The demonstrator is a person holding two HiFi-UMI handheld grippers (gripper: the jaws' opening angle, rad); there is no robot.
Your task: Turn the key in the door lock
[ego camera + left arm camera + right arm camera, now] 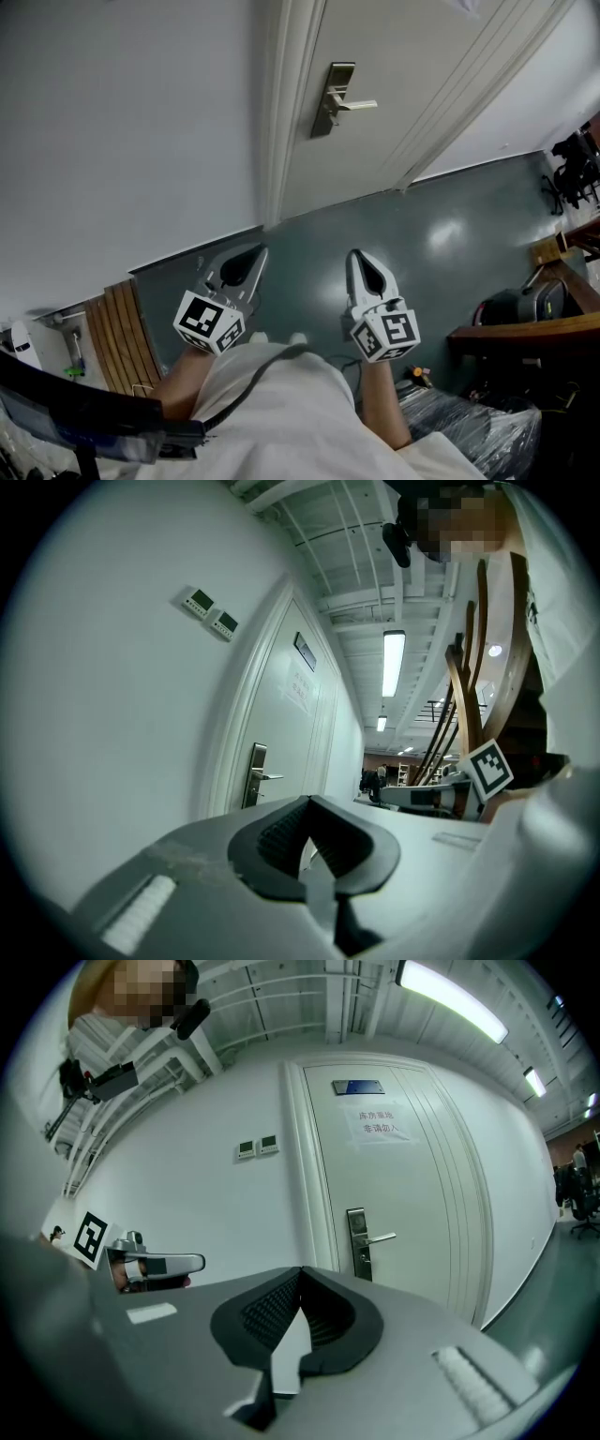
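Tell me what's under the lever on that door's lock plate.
Below the lever the metal lock plate runs on down the door, with a small bump on it. Whether that is a key or a knob is too small to tell.

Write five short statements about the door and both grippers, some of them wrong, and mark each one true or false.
1. The door is shut. True.
2. The right gripper grips a key. False: its jaws are together with nothing between them.
3. The left gripper touches the lever handle. False: it is held apart from the door and touches nothing.
4. A paper notice hangs on the door above the handle. True.
5. Two small wall panels sit on the wall beside the door frame. True.
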